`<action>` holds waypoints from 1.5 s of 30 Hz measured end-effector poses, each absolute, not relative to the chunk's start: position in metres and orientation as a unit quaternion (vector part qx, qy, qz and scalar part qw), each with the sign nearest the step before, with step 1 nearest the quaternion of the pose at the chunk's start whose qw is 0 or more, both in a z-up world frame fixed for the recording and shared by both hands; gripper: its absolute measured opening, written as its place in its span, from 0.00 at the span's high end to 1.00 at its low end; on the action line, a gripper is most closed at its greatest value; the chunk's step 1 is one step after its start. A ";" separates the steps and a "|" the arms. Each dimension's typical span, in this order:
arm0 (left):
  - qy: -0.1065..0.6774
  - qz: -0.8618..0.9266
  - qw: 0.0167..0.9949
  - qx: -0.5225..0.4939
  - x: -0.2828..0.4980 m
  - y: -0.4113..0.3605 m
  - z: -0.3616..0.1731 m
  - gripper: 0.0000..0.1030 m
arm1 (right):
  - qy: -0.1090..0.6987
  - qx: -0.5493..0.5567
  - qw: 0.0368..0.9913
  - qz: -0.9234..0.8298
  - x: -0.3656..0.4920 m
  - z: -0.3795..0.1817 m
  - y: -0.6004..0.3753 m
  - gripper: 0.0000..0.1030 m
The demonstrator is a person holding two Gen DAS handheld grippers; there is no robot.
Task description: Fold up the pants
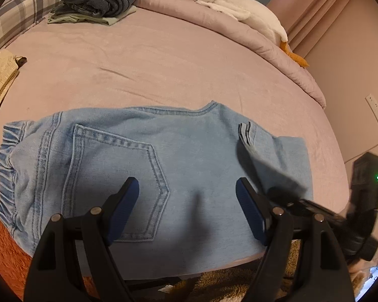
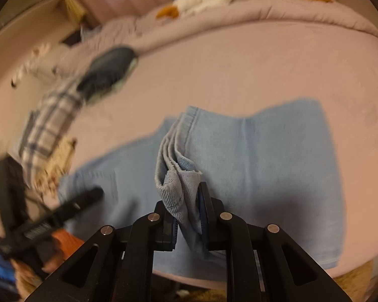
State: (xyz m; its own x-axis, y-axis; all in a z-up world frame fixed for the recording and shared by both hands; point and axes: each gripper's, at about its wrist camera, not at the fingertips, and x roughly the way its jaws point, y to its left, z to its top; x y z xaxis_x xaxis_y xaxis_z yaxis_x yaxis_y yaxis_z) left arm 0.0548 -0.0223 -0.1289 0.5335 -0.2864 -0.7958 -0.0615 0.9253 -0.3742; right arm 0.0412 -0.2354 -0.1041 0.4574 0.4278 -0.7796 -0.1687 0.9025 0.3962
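At frame centre, the right gripper clamps the pants' stacked hems, while the left gripper hangs open above the denim on the bed.

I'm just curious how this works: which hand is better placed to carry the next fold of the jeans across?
The right gripper, probably. It is shut on the bunched leg hems of the light blue jeans, lifted above the fold. The left gripper is open and holds nothing, poised over the back pocket.

A home bedroom is shown: a wide bed is covered with a pink sheet, a plaid pillow and a plush goose are laid on it, and curtains are seen behind.
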 end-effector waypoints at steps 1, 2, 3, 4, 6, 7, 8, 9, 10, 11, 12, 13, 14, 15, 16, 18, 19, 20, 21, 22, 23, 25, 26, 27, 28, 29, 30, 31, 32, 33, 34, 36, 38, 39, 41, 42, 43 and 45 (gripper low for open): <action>0.479 -0.066 0.856 -0.181 0.055 -0.023 -0.129 0.23 | 0.503 0.125 0.837 0.174 0.042 -0.112 -0.229 0.84; 0.480 -0.067 0.856 -0.180 0.055 -0.023 -0.130 0.23 | 0.513 0.120 0.832 0.171 0.043 -0.119 -0.227 0.84; 0.480 -0.068 0.856 -0.179 0.055 -0.023 -0.130 0.23 | 0.519 0.121 0.829 0.169 0.039 -0.119 -0.229 0.84; 0.481 -0.068 0.855 -0.180 0.057 -0.024 -0.131 0.23 | 0.527 0.122 0.824 0.170 0.041 -0.123 -0.228 0.84; 0.483 -0.069 0.854 -0.180 0.058 -0.024 -0.131 0.23 | 0.530 0.110 0.824 0.168 0.040 -0.124 -0.227 0.84; 0.483 -0.070 0.854 -0.180 0.058 -0.025 -0.131 0.23 | 0.529 0.107 0.825 0.167 0.040 -0.123 -0.225 0.84; 0.483 -0.072 0.854 -0.178 0.058 -0.026 -0.131 0.23 | 0.527 0.097 0.828 0.165 0.039 -0.122 -0.224 0.84; 0.482 -0.074 0.855 -0.176 0.057 -0.027 -0.131 0.23 | 0.525 0.089 0.831 0.164 0.037 -0.122 -0.225 0.84; 0.482 -0.075 0.855 -0.175 0.057 -0.027 -0.131 0.23 | 0.522 0.081 0.833 0.164 0.037 -0.122 -0.224 0.84; 0.482 -0.074 0.855 -0.174 0.057 -0.027 -0.131 0.22 | 0.520 0.077 0.835 0.164 0.036 -0.123 -0.223 0.84; 0.482 -0.074 0.855 -0.174 0.057 -0.027 -0.131 0.22 | 0.518 0.077 0.836 0.164 0.035 -0.124 -0.223 0.84; 0.482 -0.073 0.856 -0.174 0.057 -0.027 -0.130 0.22 | 0.517 0.079 0.837 0.164 0.034 -0.123 -0.225 0.84; 0.482 -0.073 0.856 -0.175 0.057 -0.027 -0.130 0.22 | 0.519 0.088 0.834 0.164 0.034 -0.123 -0.229 0.83; 0.481 -0.073 0.856 -0.175 0.057 -0.026 -0.130 0.22 | 0.523 0.097 0.831 0.163 0.034 -0.125 -0.231 0.82; 0.481 -0.073 0.856 -0.176 0.057 -0.026 -0.130 0.22 | 0.526 0.106 0.828 0.162 0.036 -0.125 -0.232 0.82; 0.481 -0.075 0.856 -0.176 0.056 -0.026 -0.130 0.22 | 0.529 0.115 0.825 0.162 0.034 -0.122 -0.236 0.71; 0.480 -0.076 0.856 -0.177 0.056 -0.026 -0.130 0.22 | 0.530 0.113 0.825 0.163 0.033 -0.122 -0.234 0.67; 0.480 -0.077 0.855 -0.178 0.056 -0.027 -0.130 0.22 | 0.532 0.108 0.823 0.167 0.031 -0.121 -0.234 0.62; 0.479 -0.078 0.856 -0.179 0.056 -0.027 -0.130 0.22 | 0.532 0.105 0.823 0.172 0.028 -0.120 -0.232 0.61; 0.479 -0.080 0.856 -0.179 0.056 -0.028 -0.129 0.22 | 0.530 0.104 0.823 0.176 0.025 -0.118 -0.233 0.61; 0.479 -0.082 0.856 -0.180 0.056 -0.029 -0.129 0.22 | 0.529 0.104 0.825 0.172 0.021 -0.115 -0.236 0.61; 0.479 -0.086 0.855 -0.179 0.056 -0.031 -0.129 0.22 | 0.525 0.110 0.827 0.167 0.016 -0.111 -0.242 0.61; 0.479 -0.088 0.855 -0.179 0.056 -0.033 -0.129 0.22 | 0.523 0.117 0.827 0.169 0.014 -0.108 -0.245 0.61; 0.481 -0.089 0.854 -0.178 0.057 -0.034 -0.129 0.22 | 0.521 0.123 0.827 0.171 0.013 -0.107 -0.247 0.61; 0.482 -0.090 0.853 -0.177 0.057 -0.036 -0.130 0.22 | 0.516 0.132 0.829 0.173 0.010 -0.103 -0.254 0.60; 0.483 -0.091 0.853 -0.176 0.058 -0.037 -0.130 0.22 | 0.512 0.138 0.830 0.172 0.010 -0.101 -0.256 0.56; 0.484 -0.092 0.853 -0.176 0.058 -0.039 -0.130 0.22 | 0.507 0.146 0.833 0.168 0.008 -0.098 -0.262 0.48; 0.484 -0.093 0.852 -0.175 0.058 -0.041 -0.131 0.22 | 0.503 0.151 0.836 0.162 0.008 -0.097 -0.265 0.45; 0.485 -0.097 0.851 -0.175 0.059 -0.043 -0.131 0.22 | 0.498 0.153 0.839 0.157 0.008 -0.095 -0.268 0.45; 0.486 -0.100 0.850 -0.175 0.059 -0.044 -0.132 0.22 | 0.494 0.155 0.842 0.152 0.007 -0.094 -0.271 0.45; 0.487 -0.103 0.850 -0.175 0.059 -0.046 -0.133 0.22 | 0.489 0.158 0.845 0.148 0.006 -0.092 -0.276 0.45; 0.489 -0.110 0.847 -0.174 0.059 -0.050 -0.135 0.22 | 0.484 0.162 0.851 0.127 0.008 -0.094 -0.285 0.45; 0.492 -0.114 0.845 -0.174 0.060 -0.053 -0.137 0.22 | 0.487 0.161 0.854 0.090 0.011 -0.100 -0.293 0.45; 0.495 -0.115 0.844 -0.173 0.061 -0.055 -0.139 0.23 | 0.487 0.158 0.856 0.068 0.011 -0.104 -0.298 0.45; 0.500 -0.116 0.842 -0.169 0.063 -0.059 -0.141 0.23 | 0.489 0.151 0.858 0.044 0.012 -0.111 -0.303 0.45; 0.503 -0.115 0.840 -0.166 0.064 -0.061 -0.143 0.23 | 0.491 0.149 0.858 0.036 0.013 -0.115 -0.305 0.45; 0.504 -0.116 0.840 -0.164 0.065 -0.063 -0.144 0.23 | 0.492 0.150 0.857 0.031 0.013 -0.119 -0.307 0.45; 0.509 -0.117 0.838 -0.160 0.067 -0.067 -0.146 0.23 | 0.495 0.149 0.856 0.028 0.013 -0.122 -0.308 0.45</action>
